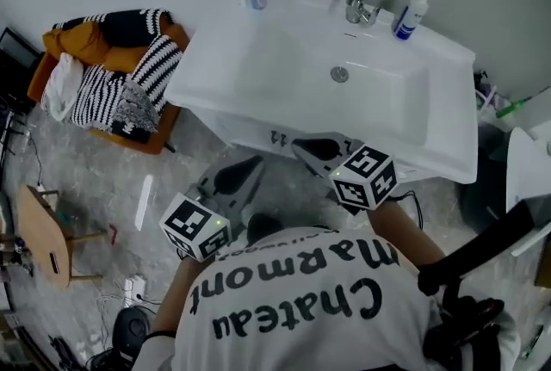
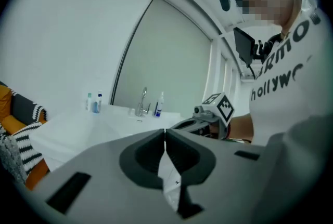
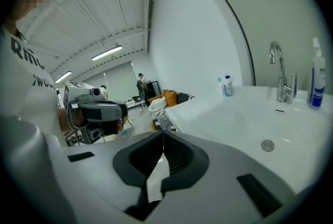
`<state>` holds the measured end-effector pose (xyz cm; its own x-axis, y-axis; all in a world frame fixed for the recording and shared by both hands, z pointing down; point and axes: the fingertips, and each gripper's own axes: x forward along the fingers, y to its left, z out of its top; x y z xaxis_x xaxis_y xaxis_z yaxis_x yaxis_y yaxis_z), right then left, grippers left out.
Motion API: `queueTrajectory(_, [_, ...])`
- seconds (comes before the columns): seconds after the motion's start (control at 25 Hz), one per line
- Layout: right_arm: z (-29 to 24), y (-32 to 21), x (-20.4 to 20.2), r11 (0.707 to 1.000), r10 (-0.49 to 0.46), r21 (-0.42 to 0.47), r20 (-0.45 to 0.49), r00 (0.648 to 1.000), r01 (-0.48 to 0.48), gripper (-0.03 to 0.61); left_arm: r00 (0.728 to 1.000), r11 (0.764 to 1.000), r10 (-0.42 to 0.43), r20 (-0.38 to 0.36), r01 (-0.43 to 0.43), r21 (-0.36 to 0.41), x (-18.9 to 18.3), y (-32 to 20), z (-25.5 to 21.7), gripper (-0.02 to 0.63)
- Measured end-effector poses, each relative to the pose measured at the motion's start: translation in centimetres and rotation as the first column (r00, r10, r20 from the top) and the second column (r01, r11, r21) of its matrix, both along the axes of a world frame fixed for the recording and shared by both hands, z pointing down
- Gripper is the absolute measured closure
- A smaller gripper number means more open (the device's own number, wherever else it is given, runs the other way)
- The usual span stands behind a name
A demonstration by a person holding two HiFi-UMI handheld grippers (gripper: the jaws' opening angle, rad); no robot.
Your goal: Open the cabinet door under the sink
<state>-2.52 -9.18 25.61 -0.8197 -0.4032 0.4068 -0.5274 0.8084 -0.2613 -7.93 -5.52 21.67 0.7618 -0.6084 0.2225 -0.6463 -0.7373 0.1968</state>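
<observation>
- Below the front edge of the sink (image 1: 258,59): the cabinet door, mostly hidden from above. Neither claw touches it.
- Step, as I judge it: the approach. Next: go lower, find the door's edge or handle, catch it, pull outward.
- Left gripper (image 2: 165,133): jaws together, empty.
- Right gripper (image 3: 163,137): jaws together, empty.

sink (image 1: 284,51): white | left tongs (image 1: 250,167), right tongs (image 1: 306,147): near its front edge
</observation>
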Motion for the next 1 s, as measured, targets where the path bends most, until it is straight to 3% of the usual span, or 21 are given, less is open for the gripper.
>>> queueTrajectory(0.36, [1.4, -2.7, -3.3, 0.976, 0.216, -0.015, -0.01, 0.976, -0.217, 0.566, 0.979, 0.978, 0.201, -0.009, -0.202, -0.048, -4.2, -4.8, 1.1, 0.603])
queueTrajectory(0.72, [5.8, -2.4, -4.7, 0.919, 0.373, -0.129, -0.028, 0.928, -0.373, 0.566, 0.935, 0.924, 0.355, -0.023, -0.354, -0.142, -5.4, -5.5, 5.4, 0.603])
queueTrajectory(0.88, [8.5, -2.5, -4.8, 0.906, 0.391, -0.156, -0.047, 0.919, -0.394, 0.566, 0.901, 0.899, 0.429, 0.073, -0.417, -0.13, -4.8, -5.5, 8.9, 0.603])
queueTrajectory(1.0, [11.3, -2.5, -4.7, 0.91, 0.378, -0.146, -0.088, 0.922, -0.387, 0.566, 0.842, 0.863, 0.504, 0.192, -0.501, -0.069, -3.5, -5.1, 11.9, 0.603])
